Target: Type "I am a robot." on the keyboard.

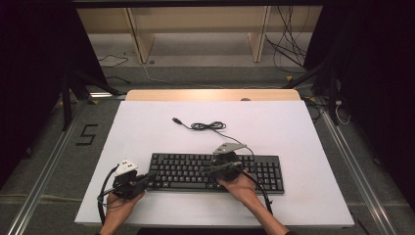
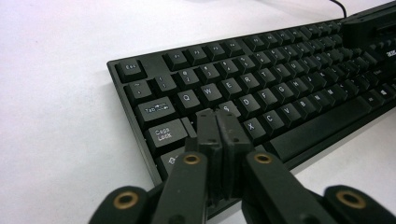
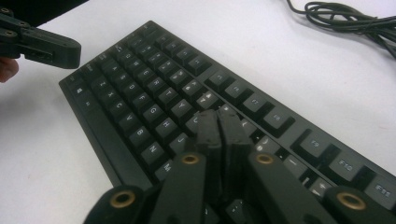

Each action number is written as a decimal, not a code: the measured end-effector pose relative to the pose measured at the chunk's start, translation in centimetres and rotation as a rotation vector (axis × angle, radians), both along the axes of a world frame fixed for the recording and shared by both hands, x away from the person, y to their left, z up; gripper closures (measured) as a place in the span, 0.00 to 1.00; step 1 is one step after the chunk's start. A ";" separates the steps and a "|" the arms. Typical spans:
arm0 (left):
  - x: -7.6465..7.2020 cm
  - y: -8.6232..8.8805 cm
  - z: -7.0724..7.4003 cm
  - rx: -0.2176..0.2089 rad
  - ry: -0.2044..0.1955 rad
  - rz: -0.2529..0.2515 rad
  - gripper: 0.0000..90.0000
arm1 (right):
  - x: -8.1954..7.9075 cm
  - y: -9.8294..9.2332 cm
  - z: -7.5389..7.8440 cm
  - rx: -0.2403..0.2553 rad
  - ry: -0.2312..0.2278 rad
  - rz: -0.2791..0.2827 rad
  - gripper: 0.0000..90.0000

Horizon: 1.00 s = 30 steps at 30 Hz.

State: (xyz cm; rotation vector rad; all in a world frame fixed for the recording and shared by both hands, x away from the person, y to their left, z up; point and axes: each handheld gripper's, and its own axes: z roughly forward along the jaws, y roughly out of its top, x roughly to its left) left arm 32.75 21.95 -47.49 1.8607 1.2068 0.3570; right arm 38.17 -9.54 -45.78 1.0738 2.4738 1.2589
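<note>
A black keyboard (image 1: 181, 169) lies on the white table top (image 1: 142, 132), near its front edge. My left gripper (image 1: 149, 177) sits at the keyboard's left end with its jaws pressed together and nothing between them. In the left gripper view its tips (image 2: 217, 116) hover over the keys (image 2: 280, 88) beside Caps Lock. My right gripper (image 1: 205, 170) is over the keyboard's middle, also shut and empty. In the right gripper view its closed tips (image 3: 217, 116) hang just above the letter keys (image 3: 140, 93), with the left gripper (image 3: 65, 49) beyond the far end.
The keyboard's black cable (image 1: 208, 126) lies coiled on the table behind it and ends in a USB plug (image 1: 177, 120); the coil (image 3: 345, 18) also shows in the right gripper view. A wooden frame (image 1: 147, 44) and loose floor cables (image 1: 288, 49) lie past the table.
</note>
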 end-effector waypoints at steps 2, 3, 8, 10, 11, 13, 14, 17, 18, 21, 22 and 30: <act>0.1 0.0 -0.1 -0.001 0.004 -0.001 0.99 | 0.1 0.2 -0.1 -0.004 0.003 0.002 1.00; 0.1 0.0 -0.1 0.000 0.006 -0.002 0.99 | 0.2 0.3 -0.2 -0.007 0.004 0.000 1.00; 0.2 -0.1 -0.2 0.005 0.013 -0.010 0.99 | 0.4 0.7 -0.5 -0.014 0.005 -0.004 1.00; 0.2 -0.2 -0.2 0.005 0.017 -0.009 0.99 | 0.5 0.8 -0.6 -0.018 0.005 -0.008 1.00; 0.2 -0.1 -0.2 0.008 0.018 -0.012 0.99 | 0.5 0.9 -0.7 -0.019 0.004 -0.007 1.00; 0.3 -0.1 -0.3 0.010 0.022 -0.011 0.99 | 0.6 1.0 -0.8 -0.023 0.004 -0.008 1.00; 0.3 -0.1 -0.3 0.009 0.023 -0.011 0.99 | 0.6 1.1 -0.8 -0.025 0.003 -0.009 1.00; 0.3 0.0 -0.3 0.008 0.026 -0.009 0.99 | 0.7 1.3 -1.0 -0.029 0.002 -0.012 1.00; 0.4 0.0 -0.3 0.008 0.026 -0.008 0.99 | 0.7 1.4 -1.0 -0.030 0.004 -0.015 1.00; 0.4 0.0 -0.4 0.010 0.030 -0.005 0.99 | 0.7 1.6 -1.0 -0.032 0.001 -0.016 1.00; 0.4 0.0 -0.4 0.011 0.031 -0.004 0.99 | 0.7 1.6 -1.1 -0.034 0.002 -0.016 1.00; 0.6 0.0 -0.5 0.020 0.041 0.003 0.99 | 0.8 2.0 -1.2 -0.045 0.005 -0.019 1.00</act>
